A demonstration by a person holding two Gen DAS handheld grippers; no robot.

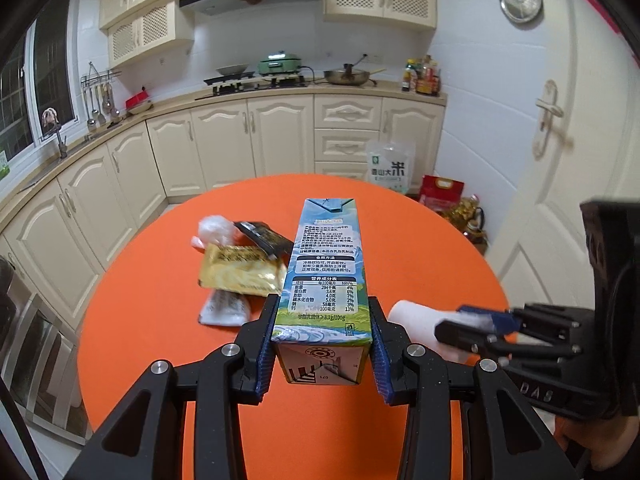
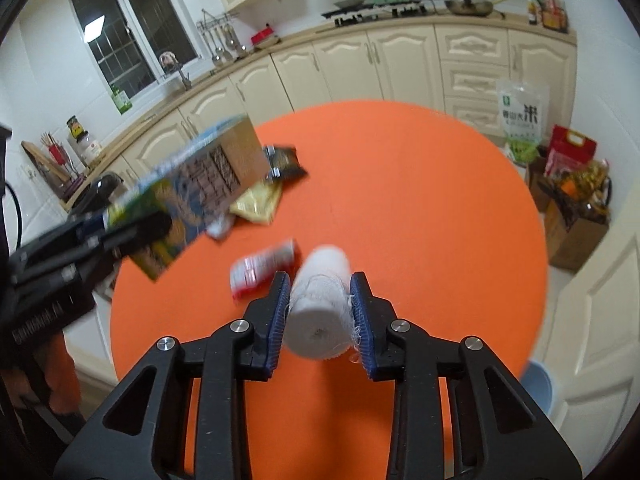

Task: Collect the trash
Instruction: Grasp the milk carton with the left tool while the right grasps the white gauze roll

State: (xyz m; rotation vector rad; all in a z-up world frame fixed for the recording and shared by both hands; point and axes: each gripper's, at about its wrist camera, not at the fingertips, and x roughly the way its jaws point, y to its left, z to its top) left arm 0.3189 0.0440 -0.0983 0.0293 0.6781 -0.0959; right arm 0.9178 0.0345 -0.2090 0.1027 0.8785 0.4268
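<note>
Gripping one carton (image 1: 320, 280) (one gauze roll (image 2: 318, 316))

Cream kitchen, white tiled walls.
Cabinets (image 1: 248, 140) wrapping nine to twelve o'clock; dark window (image 2: 132, 36) at ten; white door (image 1: 560, 184) at three.

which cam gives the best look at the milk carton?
Left wrist. The milk carton sits centred and sharp between the left hand-held gripper fingers, its nutrition label readable. In the right wrist view the same carton is at the left edge, motion-blurred and tilted, partly hidden by the gripper holding it.
</note>
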